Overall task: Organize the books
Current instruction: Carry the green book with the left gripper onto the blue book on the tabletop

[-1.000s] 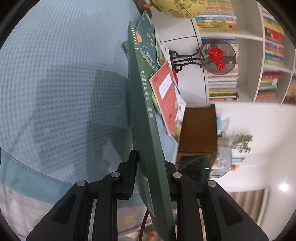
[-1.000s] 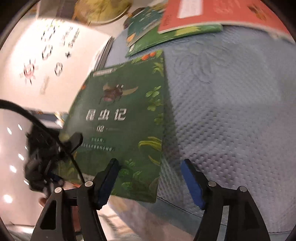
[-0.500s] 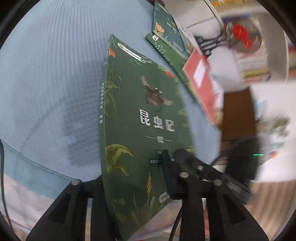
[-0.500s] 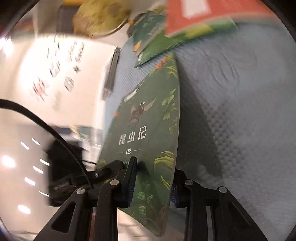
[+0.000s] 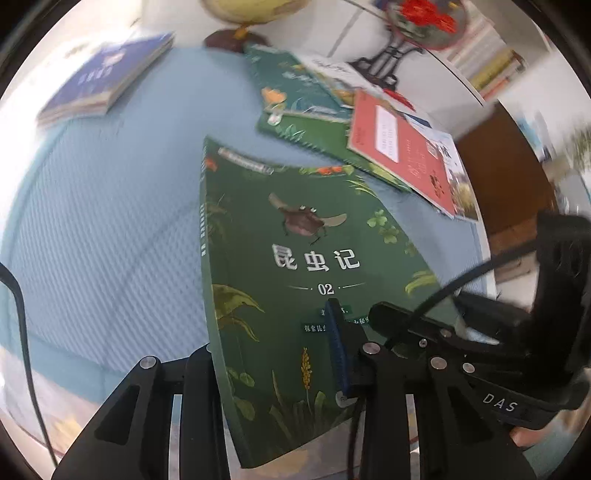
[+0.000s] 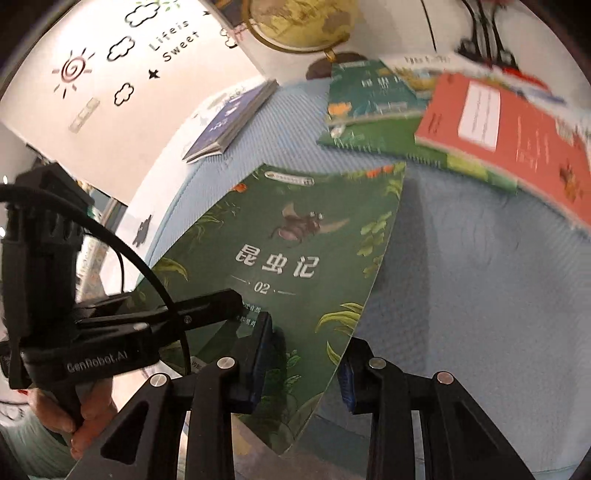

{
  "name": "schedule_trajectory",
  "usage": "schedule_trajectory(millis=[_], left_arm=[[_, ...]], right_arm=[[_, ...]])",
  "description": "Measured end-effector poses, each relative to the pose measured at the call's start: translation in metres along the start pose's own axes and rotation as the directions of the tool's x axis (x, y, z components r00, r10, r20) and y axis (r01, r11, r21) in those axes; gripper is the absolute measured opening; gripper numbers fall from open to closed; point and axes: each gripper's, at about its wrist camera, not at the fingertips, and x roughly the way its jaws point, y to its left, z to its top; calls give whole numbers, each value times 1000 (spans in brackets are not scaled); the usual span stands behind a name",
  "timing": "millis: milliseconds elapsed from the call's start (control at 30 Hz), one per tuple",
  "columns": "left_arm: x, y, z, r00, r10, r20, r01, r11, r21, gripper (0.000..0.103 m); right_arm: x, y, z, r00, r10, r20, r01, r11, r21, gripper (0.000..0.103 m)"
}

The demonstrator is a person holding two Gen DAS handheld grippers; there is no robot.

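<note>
A green book with an insect on its cover (image 5: 306,236) (image 6: 291,236) is tilted up from the light blue tablecloth (image 5: 110,221). My left gripper (image 5: 273,354) is shut on its near edge by the spine, with the blue pad on the cover. My right gripper (image 6: 303,365) is shut on the same near edge, close to the other corner. Each gripper shows in the other's view: the right one (image 5: 388,314) and the left one (image 6: 218,299), both lying on the cover. A hand (image 6: 88,410) holds the left gripper's handle.
A stack with a blue book on top (image 5: 107,77) (image 6: 232,118) lies at the far left. Green spiral-bound books (image 5: 295,96) (image 6: 369,99) and a red book (image 5: 402,147) (image 6: 509,125) overlap at the far right. A globe (image 6: 303,26) and a round ornament on a black stand (image 5: 421,18) stand behind them.
The right gripper was open around the book's near edge and has shut on it. The book has turned from edge-on to cover-up in the left view, and both grippers have risen.
</note>
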Motion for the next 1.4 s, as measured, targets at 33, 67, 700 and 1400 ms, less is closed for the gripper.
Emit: schedule_trajectory(millis=[33,67,700,1400], left_arm=[[-2,-4,2,1000,7,5,-7,1000,24,30],[-4,-7,5,1000,7,10,-8,999,40,30],[-51,36,50,992,-84,100,78,995,58,30],[-42,204,194,984,-30,174,15,996,89,31]], right_arm=[[-5,5,2,1000,-26,7,26,999,-28,32],[-9,10,5,999,-52,13,53,997,-56,32],[-20,50,53,996,-4,90,12,996,-93,33],[115,130,219,980,12,201,2,998,-67,33]])
